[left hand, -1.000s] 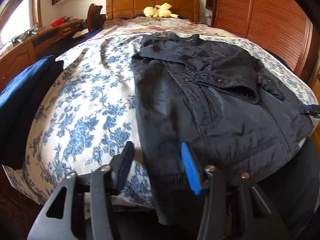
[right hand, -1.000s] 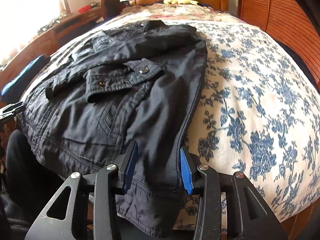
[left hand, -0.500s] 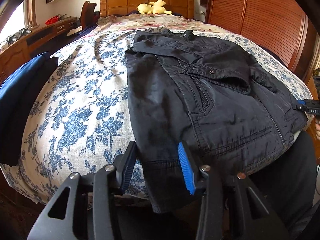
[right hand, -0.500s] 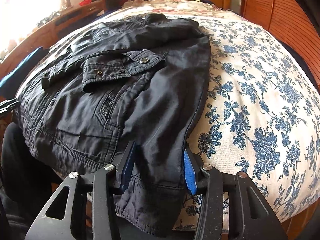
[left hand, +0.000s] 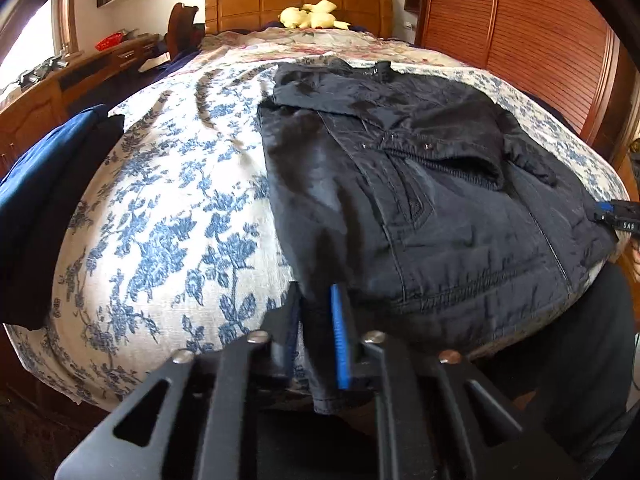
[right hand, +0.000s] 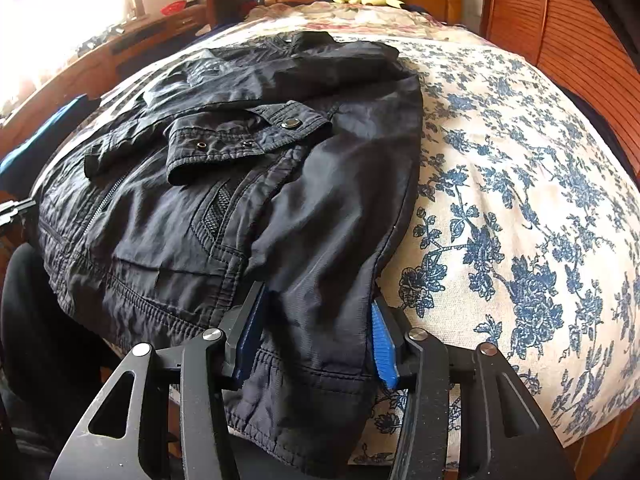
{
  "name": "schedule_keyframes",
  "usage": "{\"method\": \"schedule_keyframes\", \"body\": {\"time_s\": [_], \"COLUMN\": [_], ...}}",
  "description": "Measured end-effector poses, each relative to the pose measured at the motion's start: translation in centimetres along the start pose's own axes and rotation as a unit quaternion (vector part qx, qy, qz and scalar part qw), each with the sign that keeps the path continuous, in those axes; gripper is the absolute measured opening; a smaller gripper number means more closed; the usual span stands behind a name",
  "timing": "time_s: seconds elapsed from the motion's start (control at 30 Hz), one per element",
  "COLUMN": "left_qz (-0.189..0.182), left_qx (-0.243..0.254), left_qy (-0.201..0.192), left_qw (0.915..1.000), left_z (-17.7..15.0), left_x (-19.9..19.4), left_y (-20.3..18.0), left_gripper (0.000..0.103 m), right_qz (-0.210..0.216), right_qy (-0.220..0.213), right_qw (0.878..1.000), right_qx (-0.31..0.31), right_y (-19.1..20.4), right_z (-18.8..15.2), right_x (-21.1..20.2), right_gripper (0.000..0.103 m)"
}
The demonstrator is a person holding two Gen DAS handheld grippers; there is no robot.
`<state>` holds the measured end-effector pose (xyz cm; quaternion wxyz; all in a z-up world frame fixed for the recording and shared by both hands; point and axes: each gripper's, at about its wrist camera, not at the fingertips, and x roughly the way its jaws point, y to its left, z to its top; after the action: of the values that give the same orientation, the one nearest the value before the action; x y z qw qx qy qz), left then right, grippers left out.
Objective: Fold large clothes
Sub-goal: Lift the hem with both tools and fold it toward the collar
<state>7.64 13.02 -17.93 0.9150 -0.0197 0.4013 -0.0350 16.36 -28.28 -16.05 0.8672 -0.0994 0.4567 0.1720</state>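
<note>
A dark jacket lies on the floral bed, sleeves already folded across its front. The left gripper, low in its frame, has just closed on one hem corner. The right gripper straddles the other corner; whether it pinches is unclear. Folding the body remains.

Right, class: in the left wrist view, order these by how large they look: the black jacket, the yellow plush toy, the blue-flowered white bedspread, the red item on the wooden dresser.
1. Blue-flowered white bedspread
2. Black jacket
3. Yellow plush toy
4. Red item

The toy and red item lie far off, so their true sizes are unsure.
</note>
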Motion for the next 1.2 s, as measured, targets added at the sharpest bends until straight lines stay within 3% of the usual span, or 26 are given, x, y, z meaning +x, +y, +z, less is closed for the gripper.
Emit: {"method": "schedule_keyframes", "body": {"time_s": [0.07,0.27,0.43,0.67,0.93,1.03,1.2], "left_qz": [0.003,-0.003,0.006,0.0,-0.018,-0.02,-0.009], "left_qx": [0.005,0.005,0.022,0.034,0.047,0.049,0.038], "left_qy": [-0.005,-0.066,-0.102,-0.157,-0.216,-0.218,-0.196], "left_qw": [1.0,0.9978,0.9945,0.9871,0.9751,0.9745,0.9799], "left_z": [0.4,3.0,5.3,7.4,7.6,8.0,10.2], "left_x": [-0.5,-4.9,-8.6,-14.5,-21.1,-20.9,-15.5], "left_y": [-0.2,-0.6,-1.5,-2.0,-3.5,-3.7,-3.0], "left_gripper": [0.005,0.004,0.004,0.003,0.003,0.004,0.004], "right_qz": [-0.005,0.035,0.071,0.101,0.13,0.109,0.07], "right_qy": [-0.008,-0.075,-0.15,-0.211,-0.282,-0.286,-0.238], "right_qw": [1.0,0.996,0.986,0.972,0.95,0.952,0.969], "right_qx": [0.0,0.011,0.027,0.03,0.026,0.019,0.009], "right_y": [0.1,0.2,1.0,1.7,1.6,1.5,0.9], "right_z": [0.5,2.8,4.5,5.6,3.9,3.8,6.0], "right_x": [-0.5,-4.2,-9.2,-15.2,-23.4,-23.6,-18.2], "right_gripper": [0.02,0.007,0.005,0.004,0.004,0.004,0.004]}}
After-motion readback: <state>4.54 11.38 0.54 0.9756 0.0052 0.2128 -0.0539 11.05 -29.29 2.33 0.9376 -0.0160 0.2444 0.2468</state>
